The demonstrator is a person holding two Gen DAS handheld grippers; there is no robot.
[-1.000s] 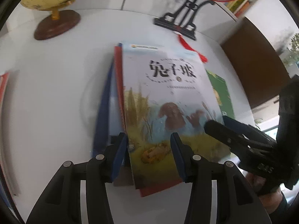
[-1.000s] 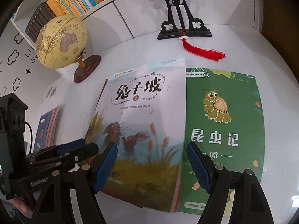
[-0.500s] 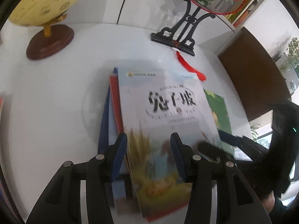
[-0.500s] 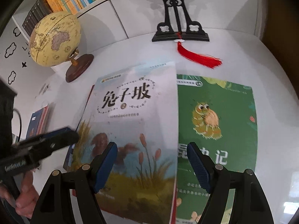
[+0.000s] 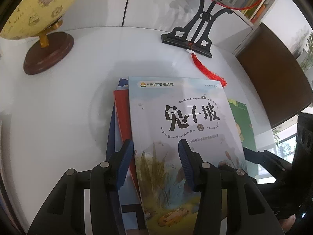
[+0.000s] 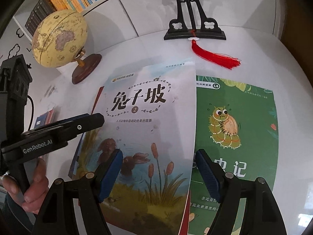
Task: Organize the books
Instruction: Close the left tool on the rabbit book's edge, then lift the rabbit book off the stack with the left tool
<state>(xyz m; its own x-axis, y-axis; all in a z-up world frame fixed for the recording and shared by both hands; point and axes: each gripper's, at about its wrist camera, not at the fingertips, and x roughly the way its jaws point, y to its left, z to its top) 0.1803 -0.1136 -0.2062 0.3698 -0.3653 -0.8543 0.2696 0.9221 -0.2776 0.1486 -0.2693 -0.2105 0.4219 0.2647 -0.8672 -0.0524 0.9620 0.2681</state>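
1. Both pairs of jaws stood apart and grasped nothing: the left gripper (image 5: 155, 161) hung with its blue pads spread over the near left part of the rabbit book (image 5: 182, 129), and the right gripper (image 6: 159, 173) hung with its pads spread over that book's near right part.
2. That pale rabbit book (image 6: 144, 129) lay topmost on a small pile on the white table (image 5: 58, 107); a red book (image 5: 122, 115) and a blue book (image 5: 111, 137) peeped out from under its left edge, not squared with it.
3. A green caterpillar book (image 6: 236, 129) lay flat just beside the pile on the right, its left edge tucked under or touching the rabbit book's right edge; which of the two I could not tell.
4. A few more books (image 6: 44, 117) lay well apart at the far left of the table. Behind stood a globe (image 6: 59, 39) and a black stand (image 6: 193, 29) with a red tassel (image 6: 215, 55).
5. In my judgement the step in hand was gathering loose books into one pile, with the green one not yet added.
6. The next move likely called for closing on the green book's near edge, lifting it clear, and laying it squarely on top; the thin cover lay flat, so getting a pad under it looked awkward.
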